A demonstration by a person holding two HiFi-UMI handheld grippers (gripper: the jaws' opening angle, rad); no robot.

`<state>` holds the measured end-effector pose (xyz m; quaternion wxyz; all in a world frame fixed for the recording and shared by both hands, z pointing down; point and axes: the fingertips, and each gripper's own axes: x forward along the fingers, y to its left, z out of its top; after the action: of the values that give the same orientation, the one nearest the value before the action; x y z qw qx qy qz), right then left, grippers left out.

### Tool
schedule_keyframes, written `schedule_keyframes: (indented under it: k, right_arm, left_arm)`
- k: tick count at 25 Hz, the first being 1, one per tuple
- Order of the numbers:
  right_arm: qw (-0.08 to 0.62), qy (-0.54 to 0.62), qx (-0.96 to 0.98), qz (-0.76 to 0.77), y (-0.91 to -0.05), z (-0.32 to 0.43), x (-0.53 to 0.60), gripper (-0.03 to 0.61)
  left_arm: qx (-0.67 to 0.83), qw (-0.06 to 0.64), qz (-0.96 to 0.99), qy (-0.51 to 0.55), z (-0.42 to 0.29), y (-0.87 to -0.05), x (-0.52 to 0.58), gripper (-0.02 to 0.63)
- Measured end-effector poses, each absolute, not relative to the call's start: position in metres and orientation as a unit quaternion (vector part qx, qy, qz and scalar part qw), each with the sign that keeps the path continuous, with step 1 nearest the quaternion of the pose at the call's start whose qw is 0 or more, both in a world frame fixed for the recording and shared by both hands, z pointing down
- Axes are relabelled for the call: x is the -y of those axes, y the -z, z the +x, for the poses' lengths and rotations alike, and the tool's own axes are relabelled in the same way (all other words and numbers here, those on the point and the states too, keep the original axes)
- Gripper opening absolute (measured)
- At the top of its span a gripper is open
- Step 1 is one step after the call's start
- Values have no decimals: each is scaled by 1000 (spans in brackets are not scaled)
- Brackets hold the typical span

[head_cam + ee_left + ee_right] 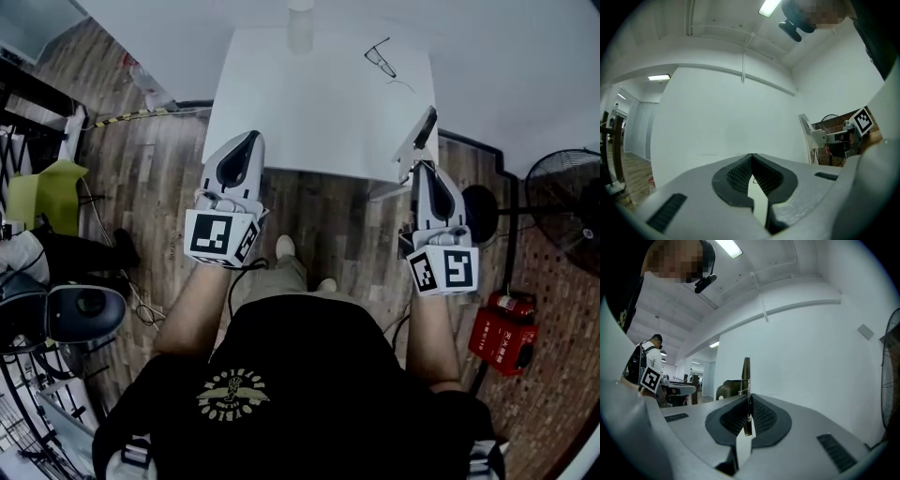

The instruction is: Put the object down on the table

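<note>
The object is a thin flat white stand (419, 139) with a dark face. My right gripper (424, 167) is shut on its lower end and holds it tilted over the near right corner of the white table (309, 103). The right gripper view shows the stand (746, 376) edge-on, sticking up from between the closed pads of that gripper (748, 397). My left gripper (246, 139) is at the table's near left edge, shut and empty, with its tips (752, 155) meeting. In the left gripper view the stand (808, 133) appears at the right.
A pair of glasses (380, 59) lies on the far right part of the table. A black fan (562, 211) and a red fire extinguisher (504, 328) stand on the floor at the right. A green chair (42, 192) is at the left. Another person (647, 357) stands in the background.
</note>
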<state>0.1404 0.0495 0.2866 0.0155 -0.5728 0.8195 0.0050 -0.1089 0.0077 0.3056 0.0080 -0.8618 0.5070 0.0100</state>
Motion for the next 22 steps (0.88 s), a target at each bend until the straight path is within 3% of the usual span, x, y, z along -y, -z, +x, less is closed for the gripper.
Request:
schedule_keyframes:
  k: [22]
  right_arm:
    - [-3,17,-797,-604,-302,102,77,2]
  left_arm:
    - [-468,-6,-883,-5,-142,-318,144,6]
